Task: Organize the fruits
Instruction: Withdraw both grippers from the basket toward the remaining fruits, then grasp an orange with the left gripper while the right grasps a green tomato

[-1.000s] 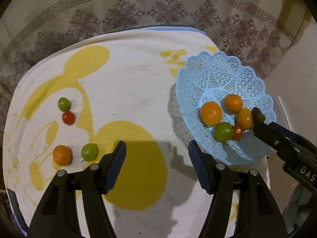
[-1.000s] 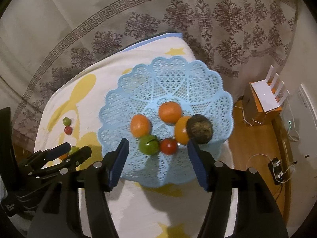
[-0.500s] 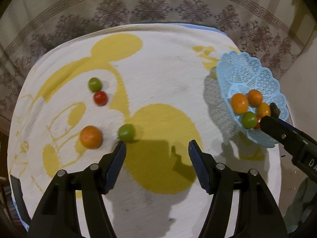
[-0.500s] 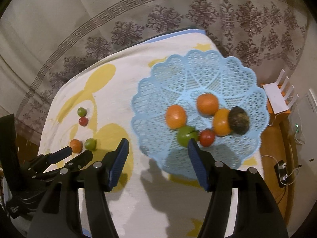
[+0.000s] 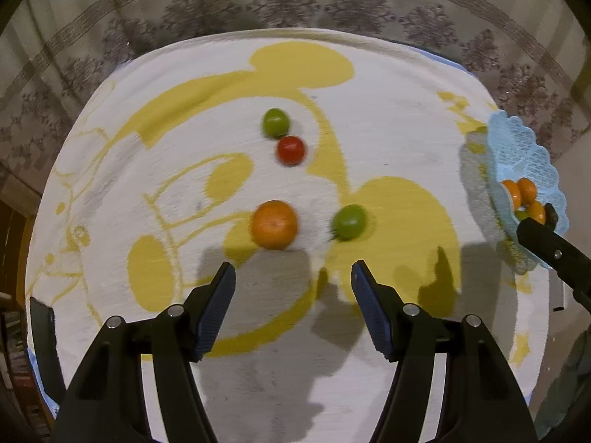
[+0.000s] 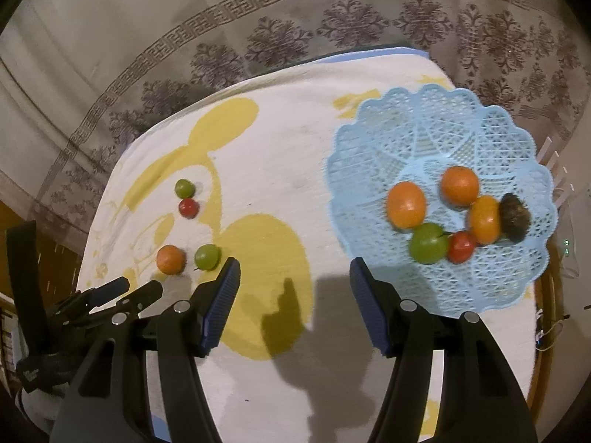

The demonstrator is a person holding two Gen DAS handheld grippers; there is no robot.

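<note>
Orange and round, the loose mandarin [image 5: 273, 224] lies just ahead of our left gripper [image 5: 293, 288], a little toward its left finger, with the jaws spread wide and nothing between them. Just right of it, ahead of the right finger, sits a smooth green fruit [image 5: 349, 222], and farther off a second green fruit [image 5: 275, 122] nearly touches a glossy red tomato [image 5: 291, 150]. All four rest on a white woven cloth [image 5: 388, 140] printed with broad yellow cartoon shapes. At the far right edge the pale blue plastic basket [image 5: 532, 155] shows its lacy scalloped rim, with orange fruit inside, and the dark tip of the other tool crosses in front of it. From the right wrist view, our right gripper [image 6: 295, 277] also stands with its jaws wide apart and empty, over the bare cloth [image 6: 280, 170]. The basket [image 6: 443, 125], an openwork lattice with a wavy edge, lies ahead and to the right of the right finger; it holds three orange fruits, the nearest [image 6: 406, 204] among them, a green fruit [image 6: 428, 243], a small tomato [image 6: 461, 246] and a rough dark brown fruit [image 6: 515, 217]. To the left, the mandarin [image 6: 170, 259] and its green neighbour [image 6: 207, 257] sit near the left finger's tip, just beyond the left gripper [image 6: 138, 288], whose tips stand apart.
</note>
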